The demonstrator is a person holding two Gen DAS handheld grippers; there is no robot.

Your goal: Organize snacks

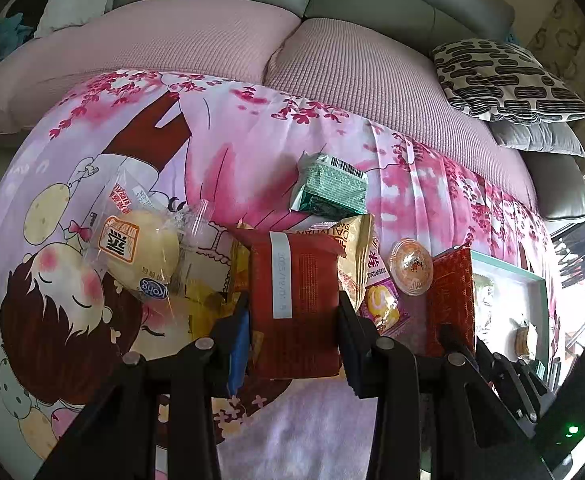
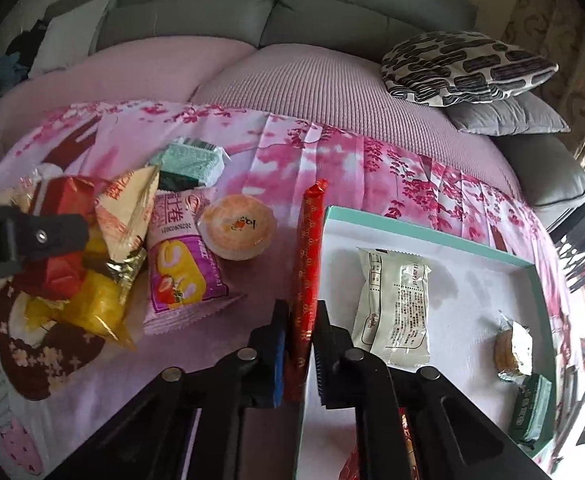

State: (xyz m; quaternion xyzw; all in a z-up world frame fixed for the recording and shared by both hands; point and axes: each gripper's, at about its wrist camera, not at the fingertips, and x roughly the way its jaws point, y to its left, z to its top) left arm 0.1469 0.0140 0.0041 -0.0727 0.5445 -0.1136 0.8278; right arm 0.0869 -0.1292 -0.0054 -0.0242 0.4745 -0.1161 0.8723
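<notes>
My left gripper is shut on a plain red snack packet, held over a pile of snacks on the pink cartoon cloth. Seen edge-on in the right wrist view, a red gold-patterned packet is pinched by my right gripper, which is shut on it beside the left rim of a teal-edged white box. The box holds a white packet, a half-wrapped round pastry and a green packet.
Loose on the cloth lie a green packet, a bun in a clear bag, a jelly cup, a pink strawberry-roll packet, a gold packet and a yellow one. Behind are sofa cushions and a patterned pillow.
</notes>
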